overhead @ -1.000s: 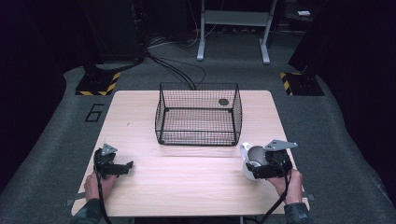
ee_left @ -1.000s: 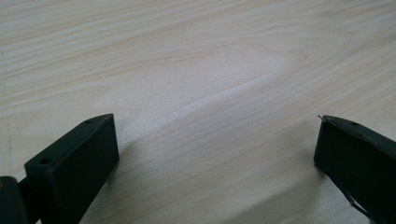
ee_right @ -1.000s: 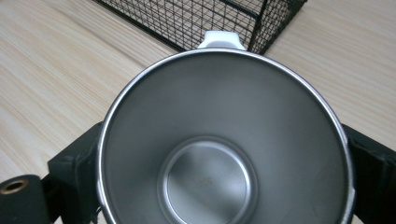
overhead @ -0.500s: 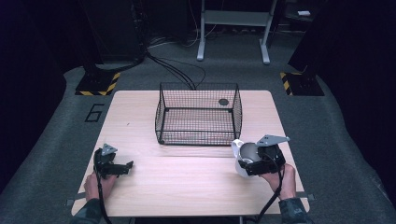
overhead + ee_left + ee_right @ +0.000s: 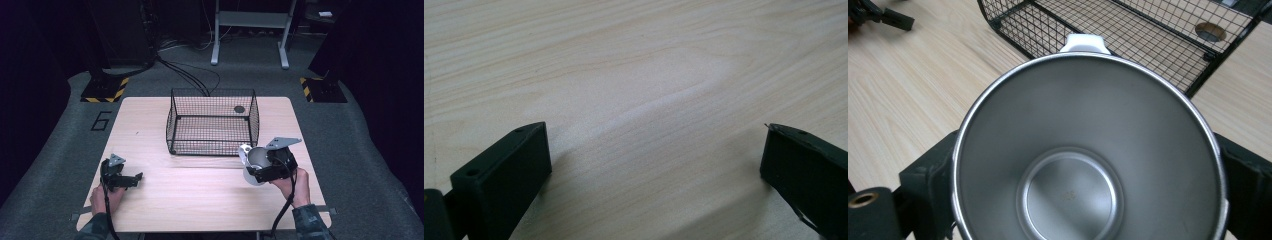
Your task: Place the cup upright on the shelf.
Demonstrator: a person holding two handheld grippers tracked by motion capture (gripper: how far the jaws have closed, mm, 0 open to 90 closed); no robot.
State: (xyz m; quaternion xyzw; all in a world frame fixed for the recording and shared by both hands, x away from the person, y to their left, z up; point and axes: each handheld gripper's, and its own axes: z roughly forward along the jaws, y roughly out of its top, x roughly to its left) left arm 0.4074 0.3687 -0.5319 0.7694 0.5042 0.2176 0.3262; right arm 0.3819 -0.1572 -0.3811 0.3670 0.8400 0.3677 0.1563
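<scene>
- Gripping a steel cup [image 5: 1083,165] is the right gripper [image 5: 267,167], with its 2 black jaws pressed against the cup's sides in the right gripper view, so it's clamped on for sure.
- From the high view the cup [image 5: 256,162] sits near the right front part of the wooden table [image 5: 200,200], just in front of the wire basket's near right corner. I can't tell if it's resting on the wood or lifted a bit.
- Cup has a white outside and a white handle tab [image 5: 1084,43] at the far rim, pointing toward the basket. Shiny metal inside, nothing in it.
- The black wire basket [image 5: 212,122] stands mid-table toward the back, open on top. Its near wall is what's between the cup and the basket floor.
- Inside the basket at the far right there's 1 dark round spot [image 5: 239,109], and I can't make out what it is.
- The left gripper [image 5: 131,179] rests low at the table's left front, well apart from the basket and cup. Its own view shows the 2 jaws spread wide with just bare wood between them, so it's let go and empty.
- Around the table: grey floor with a painted 6 [image 5: 101,120], yellow-and-black striped plates [image 5: 106,90] at both sides, loose cables [image 5: 190,77], and a grey metal stand [image 5: 250,30] at the back.
</scene>
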